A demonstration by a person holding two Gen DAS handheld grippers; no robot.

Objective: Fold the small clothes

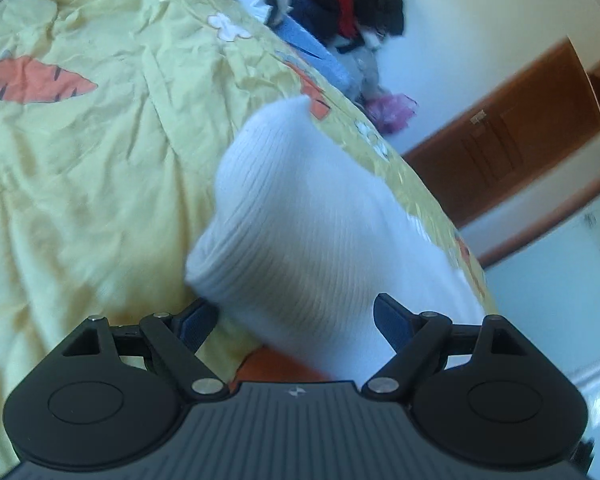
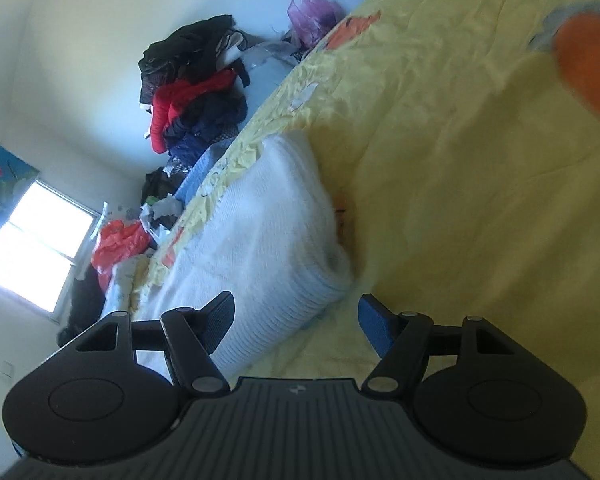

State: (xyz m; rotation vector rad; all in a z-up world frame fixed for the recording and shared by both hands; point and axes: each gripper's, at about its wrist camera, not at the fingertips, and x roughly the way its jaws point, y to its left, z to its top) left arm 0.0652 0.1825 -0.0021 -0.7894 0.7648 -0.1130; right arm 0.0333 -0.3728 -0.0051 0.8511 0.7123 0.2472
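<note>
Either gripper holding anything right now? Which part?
Nothing held. Left gripper and right gripper are both open around the white knit garment, not clamping it.

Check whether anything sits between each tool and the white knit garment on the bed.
Nothing visible does. The white knit garment lies on the yellow sheet, directly between the open fingers of the left tool; the right tool, also open, reaches its folded edge unobstructed.

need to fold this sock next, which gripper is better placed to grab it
Left. The white sock already lies between the open left gripper; the right gripper, also open, has only the sock's edge between its fingers.
</note>
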